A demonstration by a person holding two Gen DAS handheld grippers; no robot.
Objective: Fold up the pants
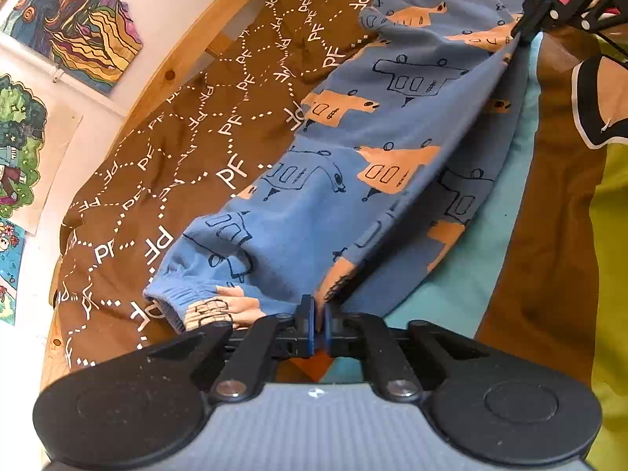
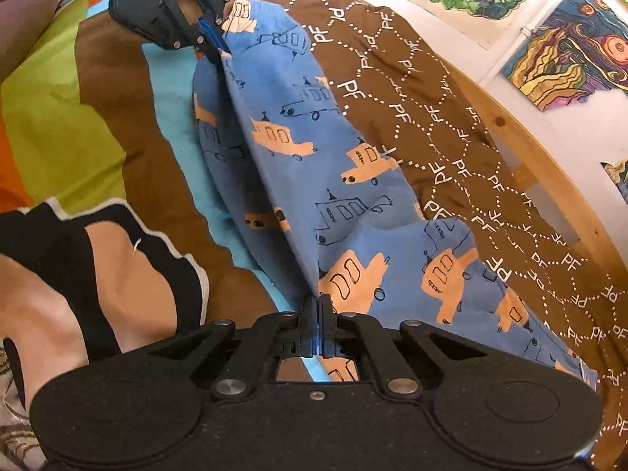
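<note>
Left gripper (image 1: pixel 318 324), seen along its own fingers: the blue-padded jaws stand almost together and pinch a folded edge of the blue pants (image 1: pixel 353 180), which carry an orange and outlined boat print. The fabric rises from the pinch as a taut ridge running ahead and to the right, up to the right gripper (image 1: pixel 520 35) at the far upper corner. To the left of the jaws, just beside them, lies an elasticated cuff (image 1: pixel 176 298) of one leg, resting on the brown quilt (image 1: pixel 165 149) printed with dotted white lines and the letters PF. To the right of the ridge a turquoise cloth (image 1: pixel 486 235) shows under the pants, and beyond it a person's leg in dark shorts (image 1: pixel 588 98). Right gripper (image 2: pixel 317 302), in its own view: jaws pressed together on the same ridge of the pants (image 2: pixel 353 204) near the wider end of the garment. The ridge runs ahead and slightly left to the left gripper (image 2: pixel 214 45), which grips the cuff end. A wooden bed rail (image 2: pixel 549 165) and coloured drawings (image 2: pixel 561 47) on the wall lie far to the right.
</note>
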